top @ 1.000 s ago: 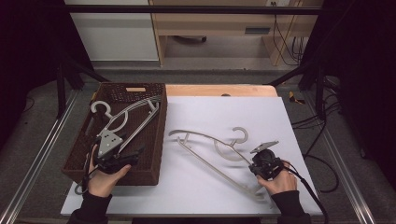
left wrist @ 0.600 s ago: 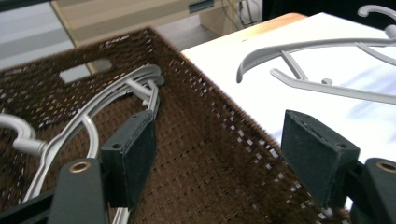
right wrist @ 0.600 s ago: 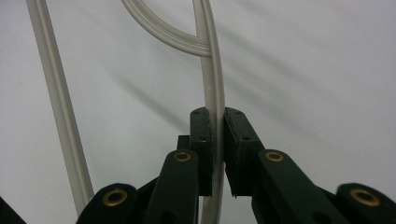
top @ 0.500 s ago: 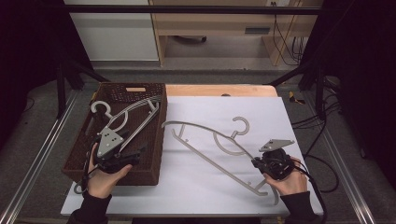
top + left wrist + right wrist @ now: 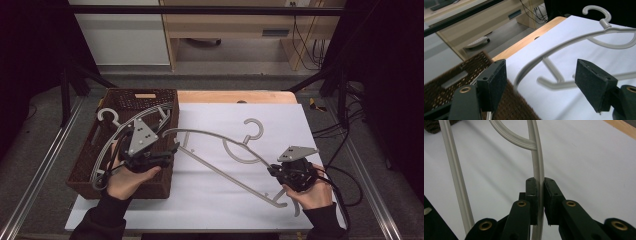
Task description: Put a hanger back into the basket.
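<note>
Right claw (image 5: 274,170) clamped on the upper arm of a pale grey plastic clothes hanger (image 5: 220,150); in the right gripper view the two black pads squeeze the hanger's thin curved bar (image 5: 539,175) from both sides, no gap. The hanger is tilted and lifted over the white sheet-covered bench (image 5: 280,120), hook at about 1 o'clock from its middle, far end reaching toward 9 o'clock and ending just beside the rim of the basket. Its lower end lies at 6 o'clock from the right claw, near the bench's front edge.

Left claw (image 5: 172,150) wide apart, gripping nothing. It hovers over the right rim of a dark brown woven rectangular basket (image 5: 90,165), jaws pointing toward 3 o'clock at the hanger's free end. In the left gripper view the hanger's grey arm (image 5: 541,58) passes between the two black pads (image 5: 495,80) but farther off, touching neither; hook at 1 o'clock in that view.

A second grey plastic hanger (image 5: 107,145) lies inside the basket, hook at 11 o'clock, under the left hand (image 5: 127,180). Basket sits at the bench's 9 o'clock side. Right hand (image 5: 310,192) at 5 o'clock of the bench, black cable (image 5: 345,185) trailing off to 3 o'clock.
</note>
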The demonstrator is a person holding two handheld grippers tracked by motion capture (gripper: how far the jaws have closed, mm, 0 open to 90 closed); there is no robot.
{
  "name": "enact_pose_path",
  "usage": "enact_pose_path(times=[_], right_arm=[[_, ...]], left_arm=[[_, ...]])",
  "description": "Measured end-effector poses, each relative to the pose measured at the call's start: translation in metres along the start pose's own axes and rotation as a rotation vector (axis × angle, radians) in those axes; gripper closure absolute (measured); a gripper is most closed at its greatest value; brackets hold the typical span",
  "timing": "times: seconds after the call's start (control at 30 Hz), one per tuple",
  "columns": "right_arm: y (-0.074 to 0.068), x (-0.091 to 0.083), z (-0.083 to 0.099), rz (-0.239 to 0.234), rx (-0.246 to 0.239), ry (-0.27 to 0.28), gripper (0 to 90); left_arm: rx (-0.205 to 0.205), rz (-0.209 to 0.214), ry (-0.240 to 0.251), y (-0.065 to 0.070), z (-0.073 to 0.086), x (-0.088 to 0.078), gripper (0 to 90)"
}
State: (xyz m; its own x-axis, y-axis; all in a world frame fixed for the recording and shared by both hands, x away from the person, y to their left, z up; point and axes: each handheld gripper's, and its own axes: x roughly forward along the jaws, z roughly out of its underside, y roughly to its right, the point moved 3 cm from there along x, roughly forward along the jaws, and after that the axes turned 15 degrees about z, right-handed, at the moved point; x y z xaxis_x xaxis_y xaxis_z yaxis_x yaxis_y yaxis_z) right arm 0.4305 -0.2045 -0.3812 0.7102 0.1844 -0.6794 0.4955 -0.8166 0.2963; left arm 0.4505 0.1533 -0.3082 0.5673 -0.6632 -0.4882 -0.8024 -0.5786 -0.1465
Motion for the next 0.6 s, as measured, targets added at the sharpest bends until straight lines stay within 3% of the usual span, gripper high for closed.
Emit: enact_pose_path(times=[0.3,0.47,0.6], right_arm=[[-0.001,-0.009,-0.005,-0.009,-0.032,0.008,82.9],[-0.002,-0.013,-0.006,-0.013,-0.048,0.013,82.8],[-0.003,-0.017,-0.008,-0.012,-0.059,0.017,82.8]], left_arm=[[0.094,0.071,-0.099,0.007,-0.021,0.036,25.4],[0.178,0.1,-0.193,0.014,-0.028,0.057,27.1],[0.212,0.129,-0.251,0.019,-0.03,0.073,31.1]])
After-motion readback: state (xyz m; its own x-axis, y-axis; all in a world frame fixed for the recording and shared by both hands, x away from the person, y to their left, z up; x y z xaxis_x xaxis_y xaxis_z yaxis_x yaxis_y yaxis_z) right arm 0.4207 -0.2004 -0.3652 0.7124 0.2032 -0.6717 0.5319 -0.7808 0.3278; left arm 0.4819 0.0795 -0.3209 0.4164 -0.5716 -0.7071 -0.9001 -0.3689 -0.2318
